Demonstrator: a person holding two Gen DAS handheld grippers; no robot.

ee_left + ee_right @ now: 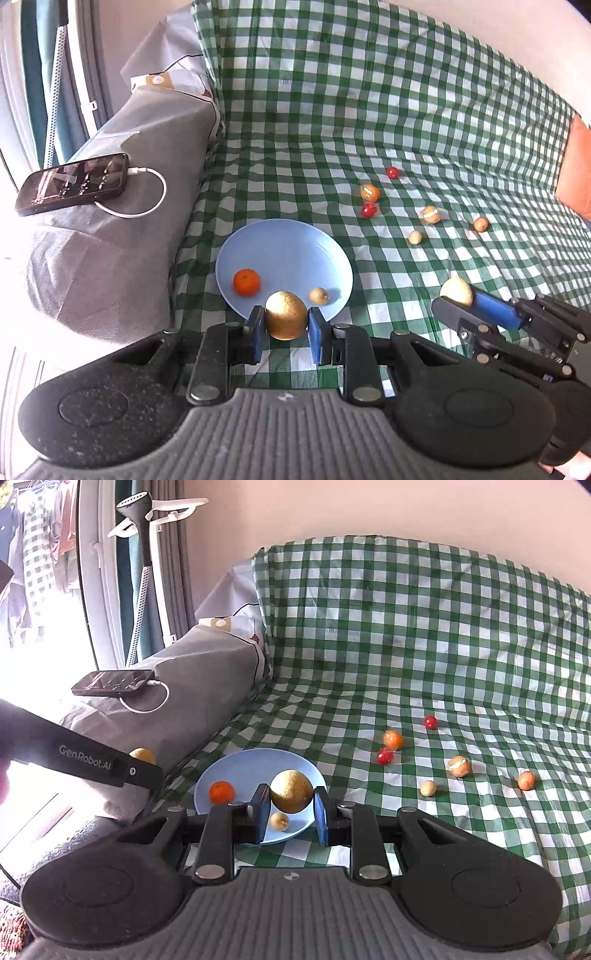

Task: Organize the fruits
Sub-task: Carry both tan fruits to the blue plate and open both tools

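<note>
My left gripper point(286, 326) is shut on a golden-brown kiwi point(285, 315) at the near rim of the blue plate point(295, 243). My right gripper point(290, 814) is shut on a round yellow-brown fruit point(291, 791) above the plate point(255, 762); it also shows in the left wrist view point(458, 301). On the plate lie an orange tangerine point(246, 282) and a small tan fruit point(318, 295). Several small fruits lie loose on the checked cloth to the right: two red ones point(369, 209), point(392, 172), orange ones point(369, 192) and a pale one point(415, 237).
The green-checked cloth point(369, 110) covers the sofa seat and back. A phone point(74, 183) with a white cable lies on the grey armrest at the left. An orange cushion point(578, 177) sits at the far right. A garment steamer point(142, 572) stands by the window.
</note>
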